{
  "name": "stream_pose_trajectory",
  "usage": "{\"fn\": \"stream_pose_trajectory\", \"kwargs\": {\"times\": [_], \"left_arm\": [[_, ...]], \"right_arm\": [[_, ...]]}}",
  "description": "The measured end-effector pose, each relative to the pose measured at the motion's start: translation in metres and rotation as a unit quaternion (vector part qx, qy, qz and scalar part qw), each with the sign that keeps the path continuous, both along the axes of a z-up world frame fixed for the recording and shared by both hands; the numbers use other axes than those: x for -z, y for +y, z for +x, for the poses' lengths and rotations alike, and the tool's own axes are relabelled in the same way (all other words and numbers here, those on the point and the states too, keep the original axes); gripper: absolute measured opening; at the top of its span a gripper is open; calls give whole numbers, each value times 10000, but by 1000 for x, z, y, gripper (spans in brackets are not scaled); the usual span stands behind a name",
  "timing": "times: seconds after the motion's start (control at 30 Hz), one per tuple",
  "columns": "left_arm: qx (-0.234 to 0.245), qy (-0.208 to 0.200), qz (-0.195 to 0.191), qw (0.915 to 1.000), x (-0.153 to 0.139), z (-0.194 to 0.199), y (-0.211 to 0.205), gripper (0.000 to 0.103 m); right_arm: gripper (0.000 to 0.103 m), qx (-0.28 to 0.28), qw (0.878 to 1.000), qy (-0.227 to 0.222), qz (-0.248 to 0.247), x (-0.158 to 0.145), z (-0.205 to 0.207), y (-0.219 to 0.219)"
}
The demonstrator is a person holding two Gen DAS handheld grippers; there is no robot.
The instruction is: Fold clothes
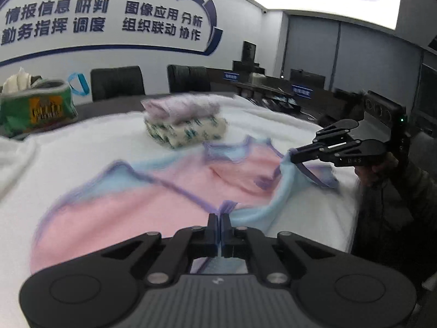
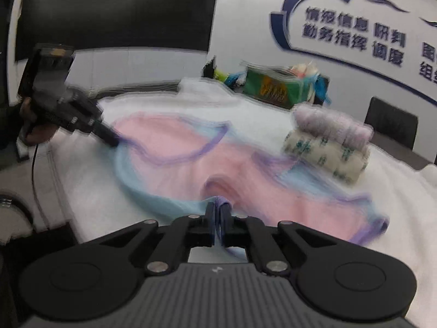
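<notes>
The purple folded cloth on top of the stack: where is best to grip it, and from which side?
Probably the purple folded cloth is best gripped at its rounded folded edge facing the pink garment, coming in level from that side. It lies flat on the patterned cloth, so from above a gripper might pinch both.

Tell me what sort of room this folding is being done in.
Probably an office meeting room, not a home: large blue wall lettering, dark office chairs along the far side of the table, and desks with blue nameplates behind. A white cloth covers the table.
</notes>
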State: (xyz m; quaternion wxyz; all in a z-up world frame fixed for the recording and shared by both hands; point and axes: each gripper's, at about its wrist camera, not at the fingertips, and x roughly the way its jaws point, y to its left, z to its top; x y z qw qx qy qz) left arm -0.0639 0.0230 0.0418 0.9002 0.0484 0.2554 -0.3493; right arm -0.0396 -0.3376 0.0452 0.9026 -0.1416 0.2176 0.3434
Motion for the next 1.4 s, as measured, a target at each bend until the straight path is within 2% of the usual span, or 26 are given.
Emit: {"fn": "stream_pose_trajectory", "kwargs": {"times": [0.07,0.1,0.17,0.23,0.27,0.3,0.33,0.37,0.4,0.5,0.6,0.63,0.77,0.87,0.9,0.93,0.97,1.0,1.1,1.17,1.2,1.23,1.27,1.3,1.33,1.4], "left_arm": [[-572,202,173,9980,-1,40,-4,1],[-894,373,218,9951,0,58,-6,4],[-1246,519,247,9905,0,74,-5,8],[-1360,321,26,9902,-6,58,11,10],[-1317,189,-108,9911,-9,46,21,19],[-1178,43,-226,9928,-9,30,32,37],[-1104,-61,-197,9937,-6,16,38,45],[-1029,-165,-168,9944,-3,3,45,55],[-956,-260,-133,9950,1,-10,50,56],[-800,-33,272,9964,17,-18,41,55],[-830,201,469,9952,30,-6,33,53],[-924,243,512,9941,34,-4,33,52],[-1198,298,501,9911,37,-6,37,48],[-1268,249,559,9900,38,-10,38,48],[-1264,239,572,9900,38,-11,38,48],[-1263,250,580,9900,38,-10,38,48],[-1259,274,583,9900,37,-8,38,48],[-1263,285,594,9898,37,-7,38,48],[-1270,255,657,9894,38,-6,37,49],[-1272,212,660,9895,37,-9,38,49],[-1280,197,631,9896,35,-12,39,48],[-1288,181,598,9897,34,-14,41,48],[-1305,143,501,9901,31,-17,45,49],[-1327,107,409,9903,29,-19,49,49],[-1434,81,410,9888,28,-18,53,49],[-1713,104,509,9838,27,-9,58,49]], "right_arm": [[3,12,10000,-12,89,-8,17,1],[8,274,9996,43,-25,-8,38,7],[18,738,9967,152,-312,-7,62,16],[32,984,9941,110,-432,-10,68,14],[36,959,9947,-22,-370,-15,58,4],[48,934,9950,-153,-307,-19,49,-5],[58,818,9959,-270,-258,-22,33,-20],[62,680,9967,-385,-212,-24,16,-35],[67,557,9975,-367,-253,-23,-1,-50],[67,413,9974,-169,-566,-6,-28,-65],[64,321,9960,-5,-829,12,-49,-74],[60,302,9962,-1,-821,16,-48,-74],[60,-58,9984,86,-548,17,-40,-67],[57,-561,9955,209,-736,22,-43,-59],[40,-586,9941,255,-881,25,-41,-56],[19,-519,9949,343,-791,23,-34,-59],[4,-435,9960,440,-643,19,-26,-64],[1,-351,9967,537,-495,15,-18,-69],[4,888,9938,453,-482,8,23,-88],[10,2101,9747,335,-679,7,45,-95],[12,2494,9655,283,-698,5,49,-98],[20,2654,9616,228,-664,3,48,-98],[26,2676,9616,131,-597,0,42,-98],[37,2486,9674,-58,-479,-4,28,-95],[42,2247,9734,-266,-348,-8,13,-92],[53,1219,9918,-361,-100,-9,-13,-84]]}}
